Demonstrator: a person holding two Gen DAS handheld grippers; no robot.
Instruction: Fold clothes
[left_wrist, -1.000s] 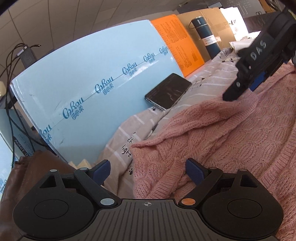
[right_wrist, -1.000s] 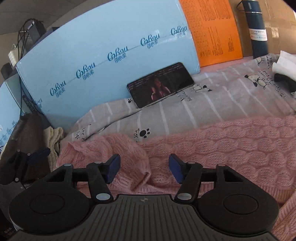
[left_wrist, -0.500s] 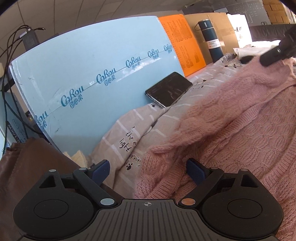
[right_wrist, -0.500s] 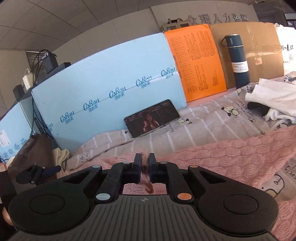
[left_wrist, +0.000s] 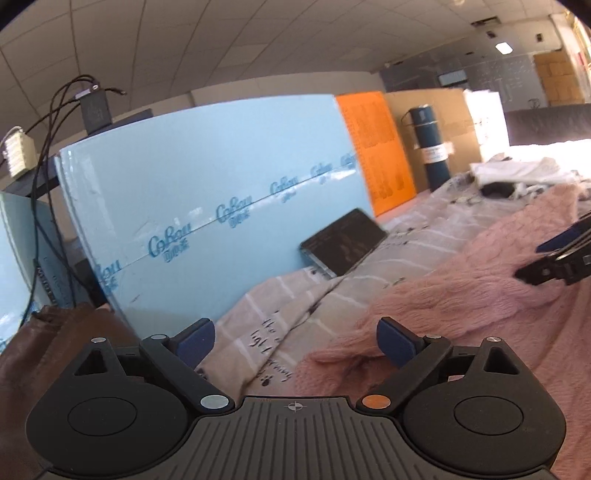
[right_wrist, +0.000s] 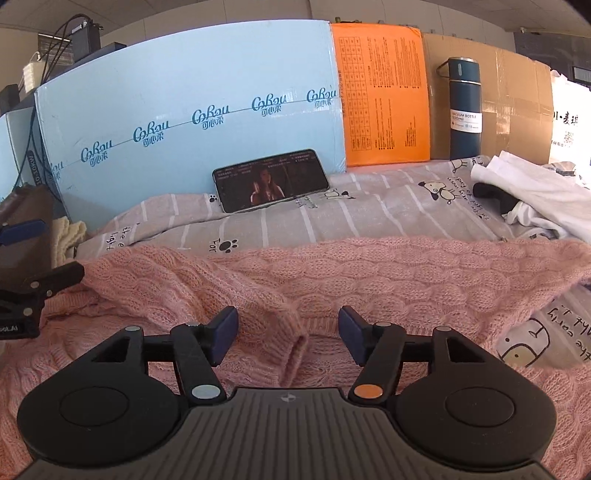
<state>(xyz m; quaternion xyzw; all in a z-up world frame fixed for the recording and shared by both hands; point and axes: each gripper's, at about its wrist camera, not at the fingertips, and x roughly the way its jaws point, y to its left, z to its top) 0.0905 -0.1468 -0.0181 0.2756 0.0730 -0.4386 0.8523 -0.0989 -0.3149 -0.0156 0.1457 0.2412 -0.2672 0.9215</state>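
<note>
A pink cable-knit sweater (right_wrist: 369, 273) lies spread on a grey striped bedsheet (right_wrist: 369, 218). One sleeve (right_wrist: 221, 291) lies folded over the body, its cuff between my right fingers. My right gripper (right_wrist: 288, 332) is open just above that cuff, holding nothing. My left gripper (left_wrist: 295, 341) is open and empty over the sweater's left edge (left_wrist: 424, 314) and the sheet (left_wrist: 280, 314). The right gripper shows at the right edge of the left wrist view (left_wrist: 557, 258), and the left gripper at the left edge of the right wrist view (right_wrist: 33, 291).
A phone (right_wrist: 271, 181) leans on a blue foam board (right_wrist: 184, 110) at the back. An orange sheet (right_wrist: 382, 92), a dark vacuum bottle (right_wrist: 463, 110) and cardboard stand behind. White clothes (right_wrist: 535, 195) lie back right. A brown bag (left_wrist: 44, 350) sits far left.
My right gripper was shut on the pink sleeve half a second ago; it has now opened and the sleeve lies on the sweater body. My left gripper has lifted and tilted up.
</note>
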